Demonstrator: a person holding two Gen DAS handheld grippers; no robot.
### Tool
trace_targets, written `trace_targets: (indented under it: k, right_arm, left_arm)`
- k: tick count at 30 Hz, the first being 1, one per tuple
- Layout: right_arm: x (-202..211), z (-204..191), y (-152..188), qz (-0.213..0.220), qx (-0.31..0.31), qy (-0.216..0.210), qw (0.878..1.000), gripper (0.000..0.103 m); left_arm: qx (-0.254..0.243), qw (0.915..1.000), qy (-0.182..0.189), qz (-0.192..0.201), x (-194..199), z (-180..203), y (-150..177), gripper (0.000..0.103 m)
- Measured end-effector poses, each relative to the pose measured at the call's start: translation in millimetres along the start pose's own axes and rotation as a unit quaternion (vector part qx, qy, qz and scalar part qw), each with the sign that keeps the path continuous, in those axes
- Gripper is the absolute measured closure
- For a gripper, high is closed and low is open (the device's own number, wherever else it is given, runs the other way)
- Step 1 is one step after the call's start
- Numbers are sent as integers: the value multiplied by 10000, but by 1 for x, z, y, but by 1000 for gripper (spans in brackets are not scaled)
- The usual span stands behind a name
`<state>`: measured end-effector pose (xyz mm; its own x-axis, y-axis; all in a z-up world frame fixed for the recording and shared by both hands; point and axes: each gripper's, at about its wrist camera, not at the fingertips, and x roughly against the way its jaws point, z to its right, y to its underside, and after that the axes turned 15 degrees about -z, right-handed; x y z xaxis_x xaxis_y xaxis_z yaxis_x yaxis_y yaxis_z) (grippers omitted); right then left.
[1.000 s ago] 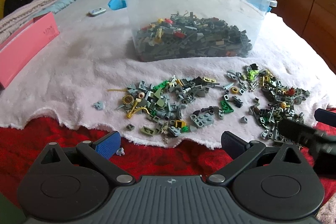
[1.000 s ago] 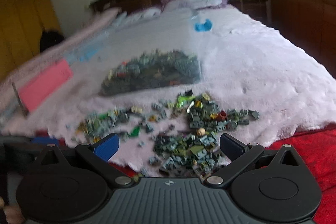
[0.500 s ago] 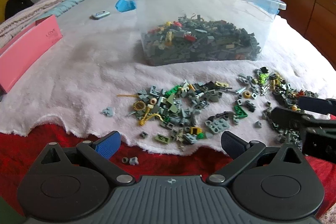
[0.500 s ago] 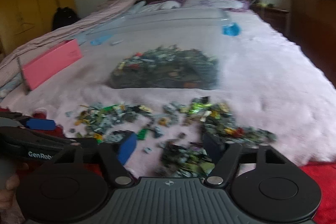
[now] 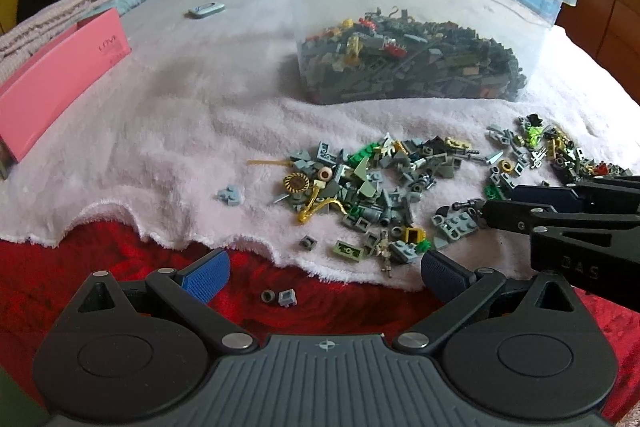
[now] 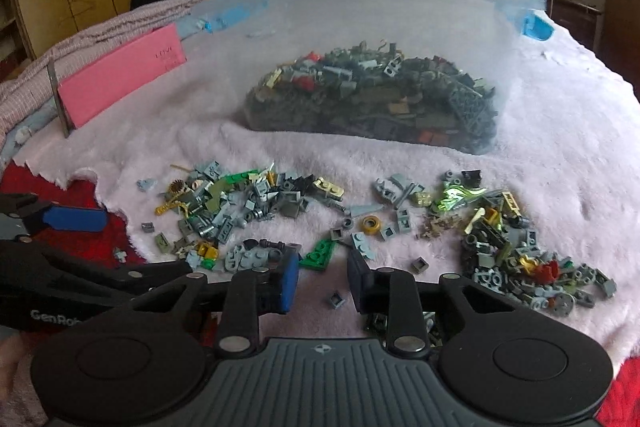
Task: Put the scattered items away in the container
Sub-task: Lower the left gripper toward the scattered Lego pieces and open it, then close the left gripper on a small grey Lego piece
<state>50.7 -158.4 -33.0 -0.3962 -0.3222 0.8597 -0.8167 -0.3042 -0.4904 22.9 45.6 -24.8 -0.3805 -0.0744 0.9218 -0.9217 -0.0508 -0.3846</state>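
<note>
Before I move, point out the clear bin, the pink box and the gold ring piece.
Clear bin [image 5: 420, 39]: left wrist view, on its near wall.
Pink box [image 5: 60, 79]: left wrist view, on its long pink side.
Gold ring piece [image 6: 371, 225]: right wrist view, on the ring's top face.

Small toy building pieces [image 5: 372, 187], mostly grey with green, yellow and gold among them, are lying scattered on the pale pink blanket [image 5: 160, 131] near its front edge. One loose cluster [image 6: 236, 211] is sitting toward the left and another [image 6: 504, 239] is spreading toward the right, with single bits lying between them. Two tiny pieces [image 5: 280, 297] are resting on the red cover just off the blanket. Behind them a clear plastic container [image 5: 420, 27] is standing upright and open, holding a dark heap of similar pieces.
</note>
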Motion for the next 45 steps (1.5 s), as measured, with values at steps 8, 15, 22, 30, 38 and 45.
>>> trace_targets:
  k: [8, 15, 22, 30, 38, 45]
  right_arm:
    - [-1, 0, 2, -22, 55, 107, 9999, 84]
    - [6, 7, 15, -134, -100, -67, 9998, 85]
    - [4, 7, 18, -127, -77, -62, 9999, 85]
    - [2, 7, 17, -130, -83, -58, 9999, 85]
    - [2, 6, 16, -119, -93, -45, 9999, 85]
    - [8, 6, 15, -58, -162, -70, 9998, 86]
  left_arm:
    - [75, 9997, -73, 210, 4, -13, -5, 1]
    - [-69, 9983, 121, 567, -1, -46, -30, 35]
    - [-1, 9994, 325, 138, -24, -66, -42, 72]
    - [-196, 9993, 291, 83, -29, -63, -32, 70]
    - [-227, 9993, 260, 170, -22, -61, -31, 86]
    - [-195, 9987, 326, 349, 1, -56, -24, 86]
